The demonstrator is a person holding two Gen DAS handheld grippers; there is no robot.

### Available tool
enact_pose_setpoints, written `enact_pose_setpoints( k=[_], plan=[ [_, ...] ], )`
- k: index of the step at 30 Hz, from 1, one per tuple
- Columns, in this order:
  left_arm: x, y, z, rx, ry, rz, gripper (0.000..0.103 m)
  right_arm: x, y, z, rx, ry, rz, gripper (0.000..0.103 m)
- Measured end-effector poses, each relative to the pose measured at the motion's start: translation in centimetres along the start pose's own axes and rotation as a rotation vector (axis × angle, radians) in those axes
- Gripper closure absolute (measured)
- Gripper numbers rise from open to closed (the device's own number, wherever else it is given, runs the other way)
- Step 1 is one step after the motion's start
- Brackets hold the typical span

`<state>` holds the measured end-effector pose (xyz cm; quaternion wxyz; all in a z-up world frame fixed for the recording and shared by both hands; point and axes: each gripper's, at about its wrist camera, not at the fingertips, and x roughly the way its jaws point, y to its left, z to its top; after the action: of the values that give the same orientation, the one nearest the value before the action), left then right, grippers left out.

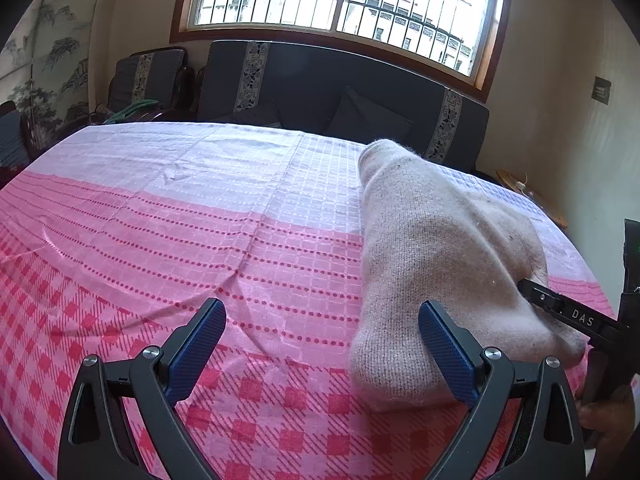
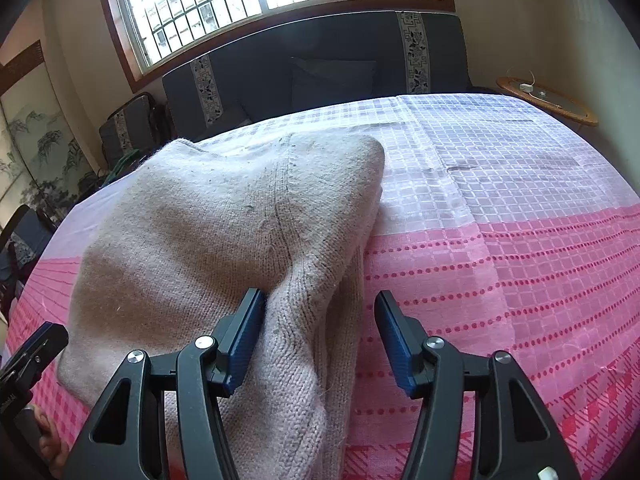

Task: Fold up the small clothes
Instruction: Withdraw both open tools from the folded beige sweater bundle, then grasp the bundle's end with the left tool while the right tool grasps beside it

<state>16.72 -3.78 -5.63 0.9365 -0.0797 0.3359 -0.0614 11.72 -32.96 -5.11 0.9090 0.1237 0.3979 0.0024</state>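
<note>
Now left tool (image 1: 322, 354) agape beside sweater (image 1: 436, 264), right tool (image 2: 320, 338) agape astride its edge

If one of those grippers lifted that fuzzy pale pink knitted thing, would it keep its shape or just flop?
The knitted garment would probably flop: it already lies in soft folds and humps on the pink tablecloth. Its fuzzy, loose knit suggests it is light and grippy rather than slippery. A fold already bunches between the open right gripper, so it likely gathers easily.

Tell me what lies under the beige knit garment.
The garment lies on a pink checked cloth, which shows all around it. Its near edge rises between the open right gripper's fingers. Whatever lies beneath the knit's middle is covered.
</note>
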Motion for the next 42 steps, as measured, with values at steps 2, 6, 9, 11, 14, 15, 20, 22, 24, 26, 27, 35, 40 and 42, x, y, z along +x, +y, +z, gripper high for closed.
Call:
enact_pose_setpoints(
  k=[2,6,9,11,14,15,20,22,24,26,27,35,40,42],
  plan=[
    [-0.5,-0.4,0.0,0.035,-0.03,0.019,0.006,0.0,-0.1,0.0,0.002,0.001,0.002,0.044],
    [-1.4,-1.8,0.2,0.149,-0.094,0.071,0.006,-0.1,0.0,-0.1,0.005,-0.001,0.002,0.04],
    [-1.7,-2.3,0.8,0.181,-0.098,0.06,0.006,-0.2,0.0,-0.1,0.005,-0.001,0.001,0.035],
    [-1.8,-2.4,1.5,0.179,-0.098,0.043,0.006,-0.2,0.0,-0.1,0.005,-0.002,0.002,0.033],
    [-1.4,-2.6,2.9,0.185,-0.084,0.027,0.006,-0.2,-0.1,-0.1,0.008,-0.005,0.006,0.031],
    [-1.1,-2.7,3.4,0.189,-0.071,0.017,0.006,-0.1,-0.1,-0.1,0.009,-0.005,0.006,0.03],
    [0.7,-3.1,5.9,0.215,-0.022,-0.025,0.006,-0.2,-0.2,-0.2,0.01,-0.001,0.017,0.028],
    [1.6,-3.1,6.7,0.218,0.0,-0.04,0.006,-0.2,-0.3,-0.2,0.017,0.002,0.022,0.027],
    [2.6,-2.9,7.3,0.208,0.031,-0.064,0.006,-0.1,-0.4,-0.1,0.025,0.003,0.027,0.026],
    [3.6,-2.7,7.8,0.199,0.059,-0.086,0.006,-0.1,-0.5,-0.1,0.029,0.004,0.034,0.025],
    [4.0,-2.6,7.9,0.194,0.071,-0.091,0.006,0.0,-0.6,-0.1,0.032,0.007,0.039,0.025],
    [7.9,-0.2,8.7,0.062,0.234,-0.289,0.006,0.1,-3.1,0.3,0.144,0.056,0.226,0.024],
    [10.2,1.5,9.2,-0.022,0.324,-0.421,0.006,0.9,-5.5,0.7,0.248,0.13,0.383,0.024],
    [10.9,2.0,9.4,-0.06,0.355,-0.492,0.006,1.4,-5.8,1.2,0.247,0.169,0.412,0.024]
  ],
)
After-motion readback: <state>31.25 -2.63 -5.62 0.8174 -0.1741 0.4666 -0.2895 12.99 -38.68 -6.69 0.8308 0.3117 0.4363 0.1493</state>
